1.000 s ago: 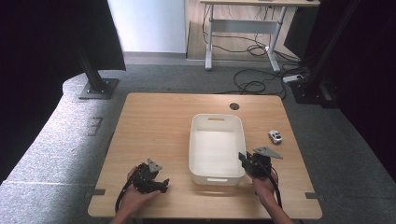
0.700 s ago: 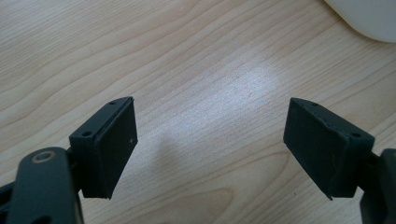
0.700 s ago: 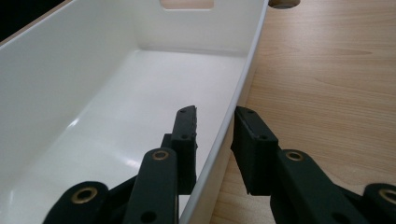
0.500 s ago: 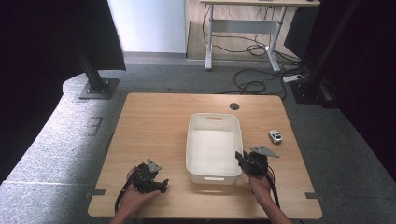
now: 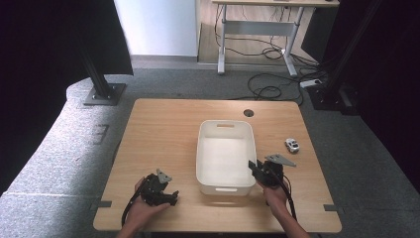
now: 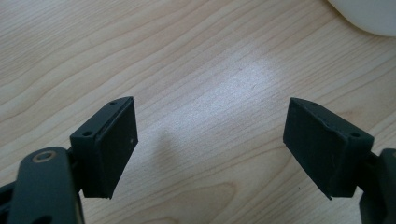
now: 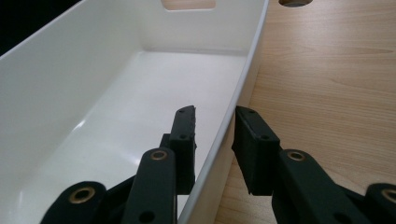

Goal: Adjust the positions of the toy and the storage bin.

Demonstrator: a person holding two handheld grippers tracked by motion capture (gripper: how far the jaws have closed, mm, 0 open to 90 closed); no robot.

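Where rim meets jaws: right gripper [image 7: 212, 140] astride bin [image 5: 225, 148], seemingly pinching.

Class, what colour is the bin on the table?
White. The bin shows best in the high view, on the wooden table.

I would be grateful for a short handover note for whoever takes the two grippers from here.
Right gripper: jaws straddle the right wall of the white bin, one inside, one outside, a slight gap showing at the pads.
Left gripper: open, holding nothing, low over bare table left of the bin.
The bin has slid slightly left in the last second; it holds nothing.
The toy car lies on the table right of the bin, untouched.
Left: probably finish placing the bin, then the car.
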